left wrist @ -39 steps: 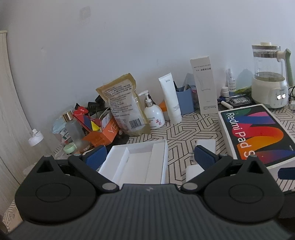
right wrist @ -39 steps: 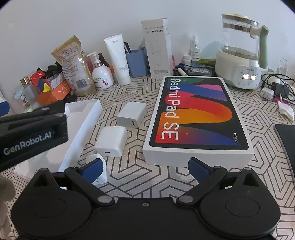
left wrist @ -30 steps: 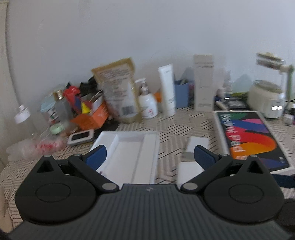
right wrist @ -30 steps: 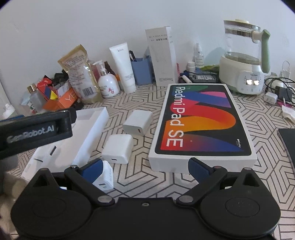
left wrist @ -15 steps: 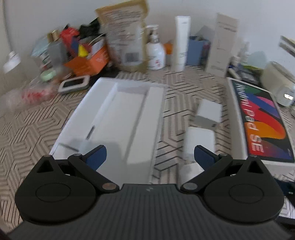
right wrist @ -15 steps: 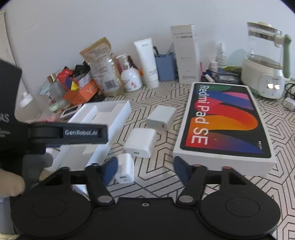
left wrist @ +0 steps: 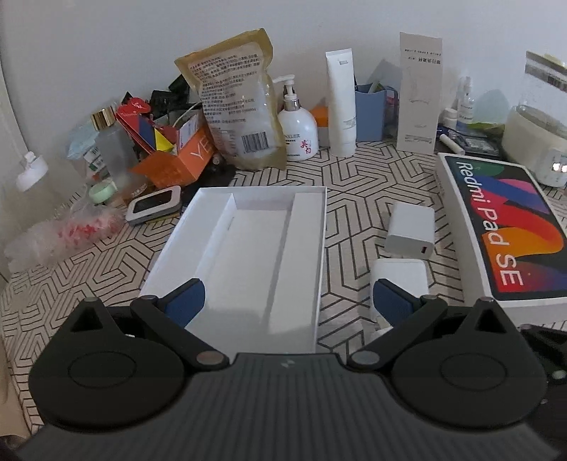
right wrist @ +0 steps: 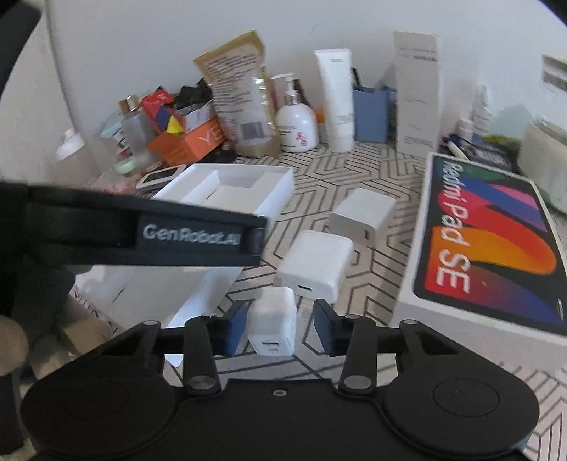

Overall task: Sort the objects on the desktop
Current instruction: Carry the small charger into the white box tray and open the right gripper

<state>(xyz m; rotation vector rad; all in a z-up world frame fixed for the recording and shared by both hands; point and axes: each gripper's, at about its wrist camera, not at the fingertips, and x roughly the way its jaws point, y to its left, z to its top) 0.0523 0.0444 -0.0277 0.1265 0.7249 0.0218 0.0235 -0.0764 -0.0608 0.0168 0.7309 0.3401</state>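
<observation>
The right gripper [right wrist: 278, 328] straddles the small white cube charger [right wrist: 273, 321], jaws narrowed but not touching, apparently lining up a grasp; the left gripper [left wrist: 287, 301] hangs wide open, holding nothing, over the open white cardboard tray [left wrist: 248, 255].

A plain pale wall [left wrist: 248, 21] rises behind a table [left wrist: 354, 177] with black-lined geometric pattern.

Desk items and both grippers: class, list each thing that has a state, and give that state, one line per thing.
White tray box: open, compartments empty.
Redmi Pad SE box: closed, lying flat.
Smallest charger: on the desk between the right gripper's fingers, gaps on both sides.
Right gripper: open, not gripping yet.
Left gripper: open, holding nothing, over the tray box.
Kettle base: lights on.
</observation>
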